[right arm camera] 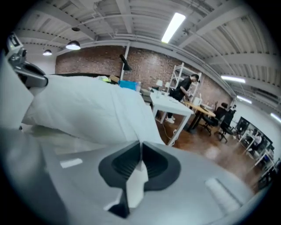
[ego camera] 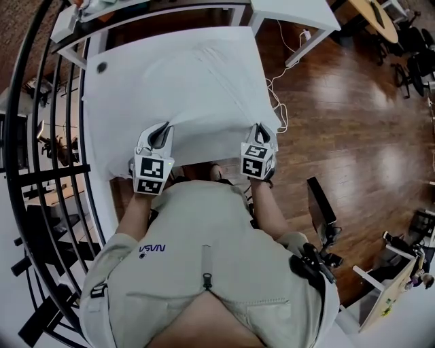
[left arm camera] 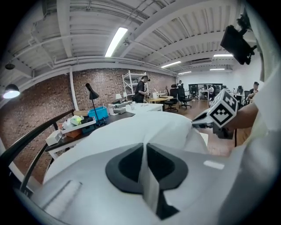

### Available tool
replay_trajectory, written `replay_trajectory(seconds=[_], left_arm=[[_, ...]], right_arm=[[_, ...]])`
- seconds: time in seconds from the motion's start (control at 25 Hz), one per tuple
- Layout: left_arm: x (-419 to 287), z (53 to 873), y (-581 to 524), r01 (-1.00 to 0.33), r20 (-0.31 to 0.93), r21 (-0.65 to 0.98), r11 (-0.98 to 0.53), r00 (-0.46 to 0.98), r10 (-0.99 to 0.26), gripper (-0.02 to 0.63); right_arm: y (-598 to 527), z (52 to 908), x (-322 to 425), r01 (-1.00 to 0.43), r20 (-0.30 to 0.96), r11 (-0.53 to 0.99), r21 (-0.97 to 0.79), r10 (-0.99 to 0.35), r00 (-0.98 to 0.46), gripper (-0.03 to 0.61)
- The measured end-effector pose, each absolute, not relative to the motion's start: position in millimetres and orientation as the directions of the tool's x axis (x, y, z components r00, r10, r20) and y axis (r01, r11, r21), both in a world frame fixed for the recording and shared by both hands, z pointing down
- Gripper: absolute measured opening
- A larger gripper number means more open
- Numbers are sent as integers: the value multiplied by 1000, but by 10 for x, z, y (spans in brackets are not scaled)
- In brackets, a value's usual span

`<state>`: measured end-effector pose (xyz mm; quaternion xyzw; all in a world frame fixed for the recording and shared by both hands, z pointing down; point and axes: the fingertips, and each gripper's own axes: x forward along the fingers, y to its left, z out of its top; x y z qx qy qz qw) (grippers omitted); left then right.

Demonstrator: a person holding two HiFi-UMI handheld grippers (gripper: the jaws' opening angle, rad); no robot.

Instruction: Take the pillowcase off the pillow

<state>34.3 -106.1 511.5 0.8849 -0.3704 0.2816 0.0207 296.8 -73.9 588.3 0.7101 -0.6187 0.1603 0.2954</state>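
A white pillow in its white pillowcase (ego camera: 190, 88) lies on the white table (ego camera: 95, 146) in the head view. Both grippers sit at its near edge, one toward each corner. My left gripper (ego camera: 160, 130) is shut on a fold of the pillowcase; in the left gripper view a strip of white cloth (left arm camera: 149, 184) runs between its closed pads (left arm camera: 144, 147). My right gripper (ego camera: 259, 130) is shut on the case too, with a pinched flap of cloth (right arm camera: 136, 184) hanging from its jaws (right arm camera: 141, 149). The pillow bulges beyond each gripper (left arm camera: 145, 127) (right arm camera: 83, 110).
A black railing (ego camera: 41, 136) curves along the table's left side. A small black round object (ego camera: 101, 67) sits on the table's far left. Another white table (ego camera: 292, 13) stands at the back right, with a cable (ego camera: 279, 88) on the wooden floor. A person's torso fills the bottom of the head view.
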Motion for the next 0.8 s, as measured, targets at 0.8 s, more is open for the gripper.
replay_trajectory(seconds=[0.8], left_arm=[[707, 4391, -1277, -526, 338, -61, -848, 788, -514, 140]], right_arm=[[-710, 5014, 2884, -993, 370, -57, 102, -925, 91, 87]])
